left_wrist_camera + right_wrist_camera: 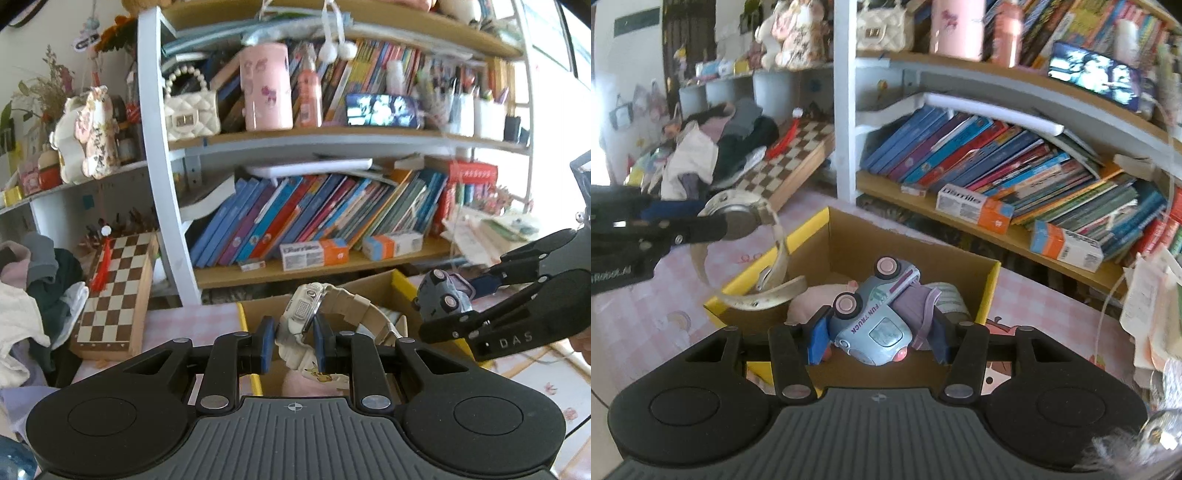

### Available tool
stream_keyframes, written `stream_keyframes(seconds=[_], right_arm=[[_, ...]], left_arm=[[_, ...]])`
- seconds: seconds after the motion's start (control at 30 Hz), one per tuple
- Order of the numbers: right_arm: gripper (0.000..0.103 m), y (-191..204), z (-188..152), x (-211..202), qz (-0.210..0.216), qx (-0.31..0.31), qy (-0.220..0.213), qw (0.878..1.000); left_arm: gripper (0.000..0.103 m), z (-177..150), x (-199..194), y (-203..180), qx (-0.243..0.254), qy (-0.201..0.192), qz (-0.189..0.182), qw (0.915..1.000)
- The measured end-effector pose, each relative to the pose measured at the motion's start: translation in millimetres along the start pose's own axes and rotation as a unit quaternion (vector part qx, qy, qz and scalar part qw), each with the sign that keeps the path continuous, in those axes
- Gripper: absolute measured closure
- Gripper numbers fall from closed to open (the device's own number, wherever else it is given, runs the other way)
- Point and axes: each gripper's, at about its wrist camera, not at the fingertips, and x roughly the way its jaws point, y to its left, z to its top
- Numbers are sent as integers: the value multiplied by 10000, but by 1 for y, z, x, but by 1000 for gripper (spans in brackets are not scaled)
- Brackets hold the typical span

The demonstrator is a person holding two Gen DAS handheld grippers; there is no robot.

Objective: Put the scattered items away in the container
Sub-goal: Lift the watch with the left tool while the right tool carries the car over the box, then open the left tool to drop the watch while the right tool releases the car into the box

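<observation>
— What was the biggest thing there?

— The bookshelf (332, 140), packed with leaning books, stood behind everything. A wooden chessboard (114, 295) leaned beside its white post, next to a heap of clothes (33, 306).

— And the container?

— An open cardboard box (908, 254) with yellow flaps sat on the pink checked tabletop (657, 314), just in front of the shelf. A pink soft toy (812, 299) already lay inside it.

— What about the claws?

— The left gripper (293, 345) was pinching a white wristwatch (306, 314) by its case, held above the box's left edge with the strap dangling toward the inside. The right gripper (879, 341) was clamped on a pale blue toy truck (875, 321), tipped on its side with pink wheels up, over the near part of the box.

— Were they close?

— Near each other, apart, both over the box.
</observation>
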Motion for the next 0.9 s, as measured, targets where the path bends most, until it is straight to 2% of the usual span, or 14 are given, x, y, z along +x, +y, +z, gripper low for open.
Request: stream_keyframes(seconds=[0.47, 0.9], right_arm=[[52, -16, 12, 93, 531, -208, 1227, 9908], [52, -20, 12, 140, 1036, -216, 2000, 9741]], left_arm=[[82, 14, 90, -2, 367, 906, -23, 9952], [82, 11, 159, 7, 553, 1736, 22, 9833]])
